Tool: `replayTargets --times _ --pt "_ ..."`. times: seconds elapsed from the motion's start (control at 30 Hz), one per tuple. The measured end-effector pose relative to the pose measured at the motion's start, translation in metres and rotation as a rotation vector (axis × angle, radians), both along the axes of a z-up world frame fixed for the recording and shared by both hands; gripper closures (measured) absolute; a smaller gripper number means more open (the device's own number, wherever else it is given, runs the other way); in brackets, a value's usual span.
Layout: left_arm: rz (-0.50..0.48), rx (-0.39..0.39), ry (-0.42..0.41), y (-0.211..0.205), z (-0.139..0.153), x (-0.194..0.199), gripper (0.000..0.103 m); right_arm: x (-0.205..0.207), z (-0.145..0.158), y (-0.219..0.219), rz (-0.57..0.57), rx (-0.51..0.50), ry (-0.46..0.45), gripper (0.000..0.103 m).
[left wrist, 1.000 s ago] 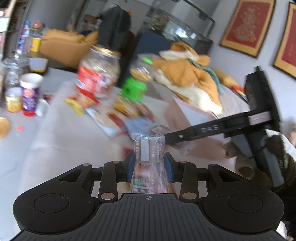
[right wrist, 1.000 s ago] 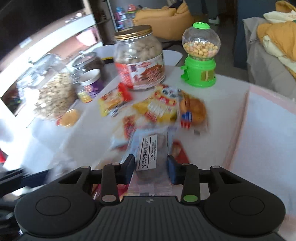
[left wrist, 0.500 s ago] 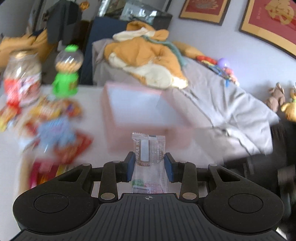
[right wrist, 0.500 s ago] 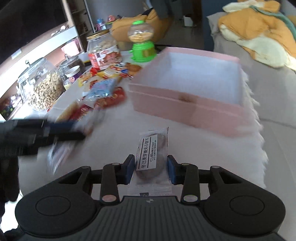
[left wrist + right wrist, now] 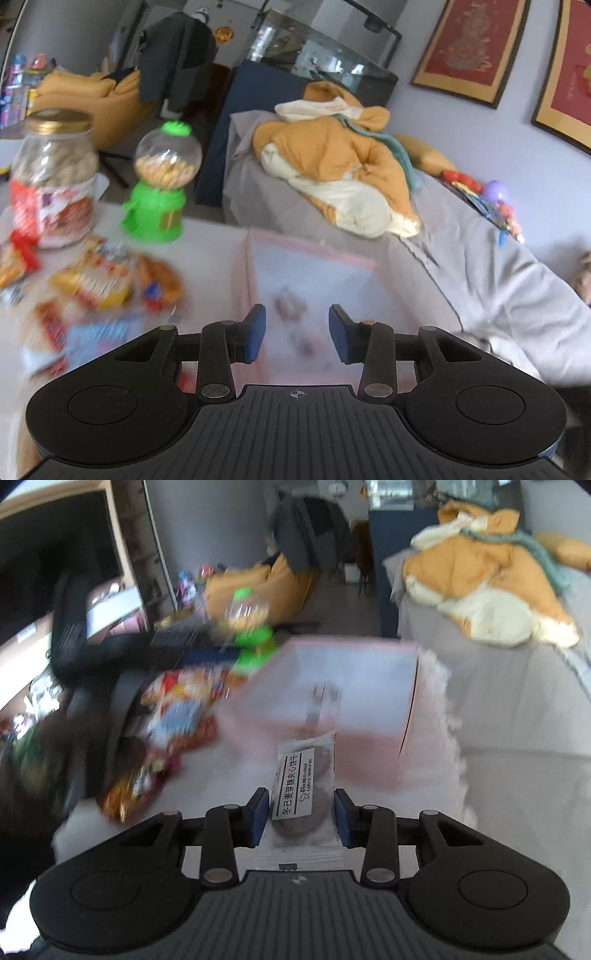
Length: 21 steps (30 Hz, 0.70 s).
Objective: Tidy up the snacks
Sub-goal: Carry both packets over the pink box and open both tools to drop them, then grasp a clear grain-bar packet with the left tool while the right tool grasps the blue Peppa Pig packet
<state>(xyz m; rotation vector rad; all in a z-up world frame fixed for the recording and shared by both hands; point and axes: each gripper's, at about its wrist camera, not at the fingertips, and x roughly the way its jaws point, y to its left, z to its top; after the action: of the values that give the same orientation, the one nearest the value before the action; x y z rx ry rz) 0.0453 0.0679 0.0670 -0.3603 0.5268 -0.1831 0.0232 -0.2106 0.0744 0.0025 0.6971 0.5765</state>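
Note:
My left gripper is open and empty, held over the near end of the pink box. A blurred snack packet lies inside the box below it; it also shows in the right wrist view. My right gripper is shut on a clear packet with a dark biscuit, just short of the pink box. A pile of loose snack packets lies on the white table left of the box.
A big glass jar and a green candy dispenser stand at the table's back. A grey bed with an orange quilt runs along the right. The left gripper's body is at the left in the right wrist view.
My left gripper has opened and let go of its packet, which now lies in the pink box. My right gripper has moved closer to the box, still holding its biscuit packet.

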Motion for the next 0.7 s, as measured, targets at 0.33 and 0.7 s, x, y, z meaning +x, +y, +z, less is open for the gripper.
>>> replayTargets --times 0.33,0.7 --pt "0.096 0.223 0.034 0.031 -0.013 -0.059 0.060 0.106 0.026 0.052 -0.073 0.016 -0.033 0.049" --pt "0.199 0.218 0.081 0.070 -0.027 -0.061 0.060 0.054 -0.037 0.095 0.210 -0.081 0.072 0.049"
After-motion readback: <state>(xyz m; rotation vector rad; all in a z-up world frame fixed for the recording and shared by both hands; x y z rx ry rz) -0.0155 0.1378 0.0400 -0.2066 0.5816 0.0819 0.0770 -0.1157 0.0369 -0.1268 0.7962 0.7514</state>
